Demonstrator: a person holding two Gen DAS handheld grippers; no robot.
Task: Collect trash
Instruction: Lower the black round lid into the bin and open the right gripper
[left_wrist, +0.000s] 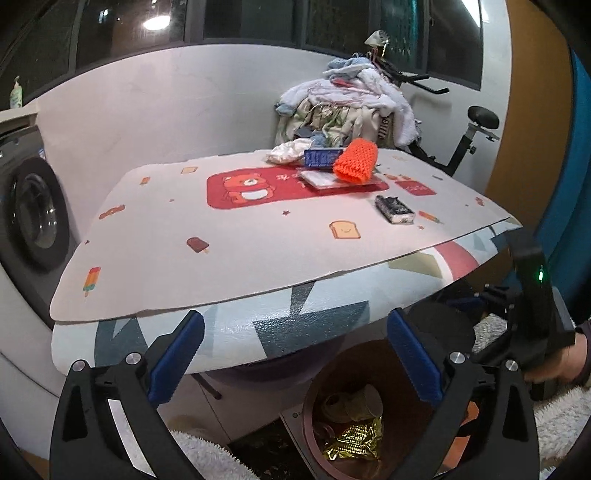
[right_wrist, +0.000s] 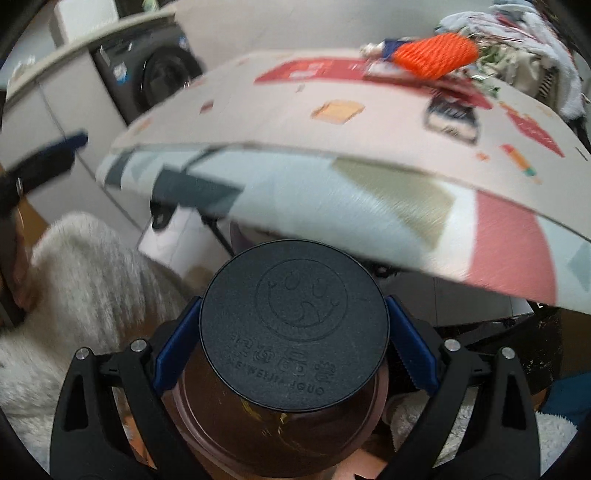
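The left claw (left_wrist: 291, 354) hung released, its blue pads (left_wrist: 177, 362) spread wide with nothing between them, pointing down past the near edge of the desk (left_wrist: 229, 325). Below it, toward five o'clock in the left view, stood the open bin (left_wrist: 314, 435), holding a crumpled gold wrapper (left_wrist: 354, 439) and some pale paper scraps (left_wrist: 354, 402). The right claw (right_wrist: 293, 347) grasped a round black lid (right_wrist: 293, 328), its pads pressed against the lid's rim at three and nine o'clock; the lid sat tilted over the bin's brown rim, seen at six o'clock in the right view, which was blurred. On the desk's printed mat (left_wrist: 236, 251) more items lay toward one o'clock: an orange knitted piece (left_wrist: 356, 162), a blue packet (left_wrist: 323, 159) just beside it, a white crumpled wad (left_wrist: 286, 151) at its left, and a dark packet (left_wrist: 394, 208) lying apart, nearer the desk's right edge. Behind the desk, a heap of laundry (left_wrist: 354, 103) rose at twelve o'clock, and a washing machine (left_wrist: 33, 214) stood at nine o'clock.
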